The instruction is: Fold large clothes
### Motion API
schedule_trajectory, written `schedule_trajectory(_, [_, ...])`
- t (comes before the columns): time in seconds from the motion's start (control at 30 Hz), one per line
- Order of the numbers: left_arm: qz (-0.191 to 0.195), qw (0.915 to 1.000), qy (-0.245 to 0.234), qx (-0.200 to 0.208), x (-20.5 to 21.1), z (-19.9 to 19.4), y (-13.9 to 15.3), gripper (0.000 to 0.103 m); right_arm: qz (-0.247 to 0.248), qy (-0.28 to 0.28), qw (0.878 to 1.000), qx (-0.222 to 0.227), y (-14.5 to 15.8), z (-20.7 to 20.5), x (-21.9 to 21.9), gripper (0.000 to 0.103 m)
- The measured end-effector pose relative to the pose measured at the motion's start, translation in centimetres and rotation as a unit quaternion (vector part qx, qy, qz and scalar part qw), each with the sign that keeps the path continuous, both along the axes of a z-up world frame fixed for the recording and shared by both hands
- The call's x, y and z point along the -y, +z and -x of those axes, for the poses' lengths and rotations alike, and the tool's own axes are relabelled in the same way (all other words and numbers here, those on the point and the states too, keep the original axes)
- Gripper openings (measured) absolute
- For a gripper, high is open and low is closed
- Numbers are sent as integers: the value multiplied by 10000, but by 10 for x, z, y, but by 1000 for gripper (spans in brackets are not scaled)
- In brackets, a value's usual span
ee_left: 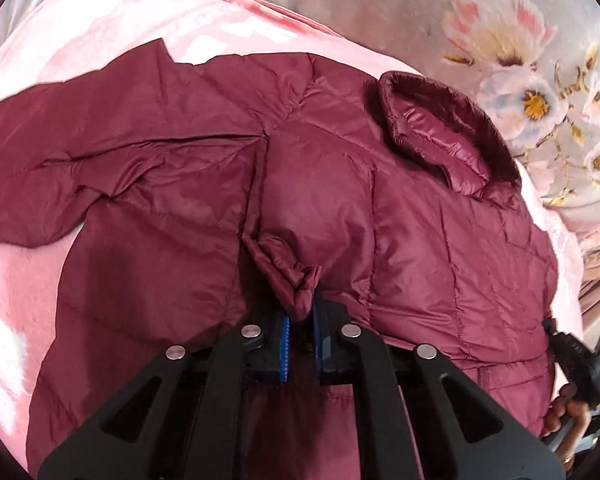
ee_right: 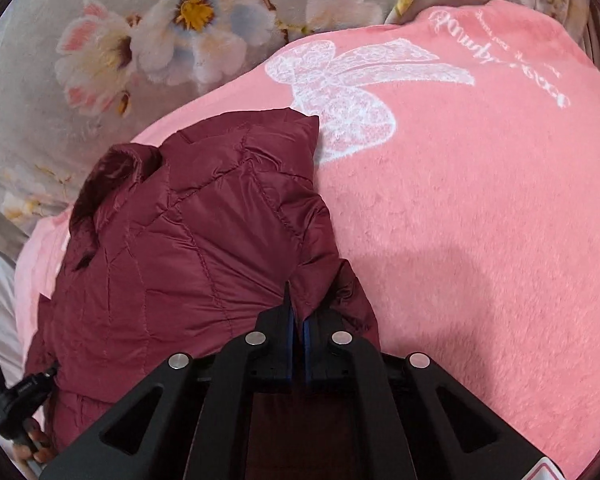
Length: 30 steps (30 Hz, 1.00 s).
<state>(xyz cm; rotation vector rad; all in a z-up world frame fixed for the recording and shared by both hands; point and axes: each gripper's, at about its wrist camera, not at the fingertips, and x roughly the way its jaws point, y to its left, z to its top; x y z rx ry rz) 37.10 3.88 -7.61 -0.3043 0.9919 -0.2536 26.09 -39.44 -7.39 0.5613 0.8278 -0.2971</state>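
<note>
A maroon quilted puffer jacket [ee_left: 319,184] lies on a pink fleece blanket [ee_left: 100,12]. Its collar [ee_left: 439,128] is at the right and one sleeve [ee_left: 60,140] stretches out to the left. My left gripper [ee_left: 300,316] is shut on a bunched fold of the jacket near its middle. In the right wrist view the jacket [ee_right: 188,248] lies at the left, folded over on the blanket [ee_right: 479,220]. My right gripper [ee_right: 298,320] is shut on the jacket's right edge. The other gripper shows at the right edge of the left wrist view [ee_left: 575,364] and at the lower left of the right wrist view [ee_right: 12,400].
The blanket carries a white lace butterfly print [ee_right: 347,88] and white script. A grey floral bedspread [ee_left: 499,40] lies beyond the blanket; it also fills the top left of the right wrist view [ee_right: 120,40].
</note>
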Motion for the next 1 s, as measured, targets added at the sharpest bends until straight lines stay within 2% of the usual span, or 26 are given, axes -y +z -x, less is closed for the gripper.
schedule_trajectory(0.03, [98, 9999, -13, -40, -6, 2, 2, 11, 78, 26, 10000, -56, 3, 0, -2, 5])
schedule_trajectory(0.07, [150, 9999, -27, -77, -11, 3, 5, 17, 182, 42, 9997, -122, 8, 2, -5, 9])
schedule_trajectory(0.1, [144, 9999, -34, -88, -20, 7, 9, 22, 291, 31, 9994, -162, 12, 7, -7, 16])
schedule_trajectory(0.13, [73, 10000, -8, -40, -29, 12, 16, 35, 468, -21, 9987, -188, 20, 18, -10, 18])
schedule_trajectory(0.17, [16, 10000, 18, 18, -33, 16, 22, 43, 607, -63, 9979, -196, 24, 27, -12, 22])
schedule_trajectory(0.23, [-230, 9994, 153, 212, -48, 28, 40, 46, 1041, -15, 9945, -92, 45, 41, -29, 22])
schedule_trajectory(0.3, [-423, 9981, 282, 344, -50, 32, 58, 46, 1158, 327, 9927, 84, 62, 42, -51, 22])
schedule_trajectory(0.4, [-175, 9987, 215, 424, -38, 32, 83, 46, 1140, 1035, 9878, 222, 77, 23, -98, 21])
schedule_trajectory(0.5, [-112, 9991, -174, 360, 0, 33, 91, 46, 1108, 1618, 9805, 127, 71, -2, -146, 16])
schedule_trajectory(0.57, [-315, 9979, -430, 382, 29, 34, 82, 46, 1176, 1908, 9746, 13, 62, -13, -170, 16])
schedule_trajectory(0.7, [-747, 9960, -451, 170, 55, 26, 45, 46, 1345, 2074, 9686, -253, 35, -28, -194, 16])
schedule_trajectory(0.8, [-748, 9964, -405, 27, 58, 24, 19, 46, 1382, 2035, 9686, -370, 20, -31, -197, 16])
schedule_trajectory(1.0, [-1325, 9886, -417, 577, 75, 39, 9, 46, 1439, 2004, 9687, -283, 5, -31, -200, 16])
